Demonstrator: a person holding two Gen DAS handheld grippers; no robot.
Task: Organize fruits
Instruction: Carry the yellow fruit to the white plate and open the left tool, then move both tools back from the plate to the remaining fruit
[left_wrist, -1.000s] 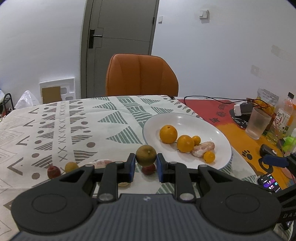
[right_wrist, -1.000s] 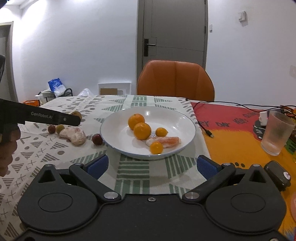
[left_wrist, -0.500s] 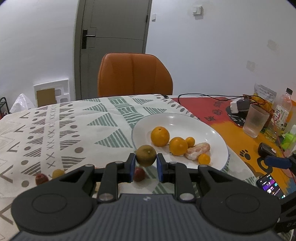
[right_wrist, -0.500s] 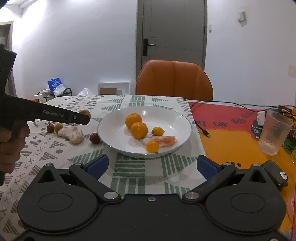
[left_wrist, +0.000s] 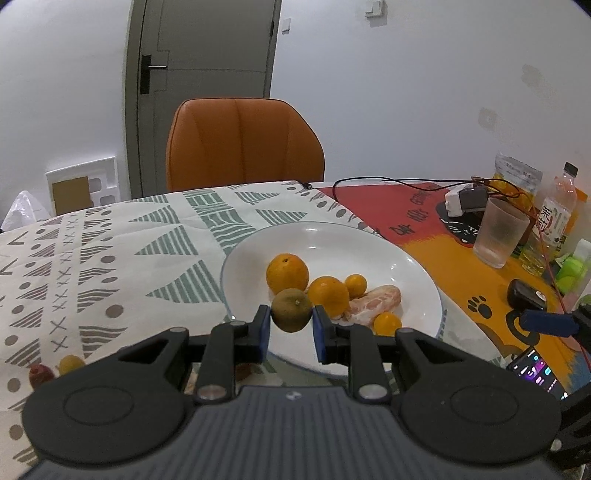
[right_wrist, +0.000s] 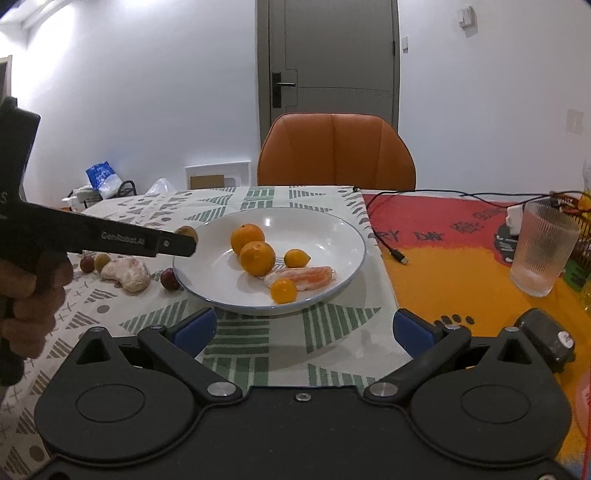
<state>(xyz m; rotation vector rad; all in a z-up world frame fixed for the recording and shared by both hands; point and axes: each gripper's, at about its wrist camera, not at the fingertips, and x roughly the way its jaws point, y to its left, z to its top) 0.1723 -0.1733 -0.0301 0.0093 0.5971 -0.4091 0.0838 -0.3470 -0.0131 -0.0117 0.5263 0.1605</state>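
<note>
Olive-brown round fruit (left_wrist: 291, 309) was clamped between the left gripper's (left_wrist: 290, 328) blue pads at the white plate's (left_wrist: 417, 266) near rim, evidently for adding to the oranges (left_wrist: 287, 272) gathered there. Right gripper (right_wrist: 303, 332) was held wide open and empty before the plate, apparently in reserve.

Lying on one plate (right_wrist: 347, 236): two oranges (right_wrist: 247, 238), two kumquats (right_wrist: 296, 257), one peeled segment (right_wrist: 306, 275); standing behind, one chair (right_wrist: 336, 151).
</note>
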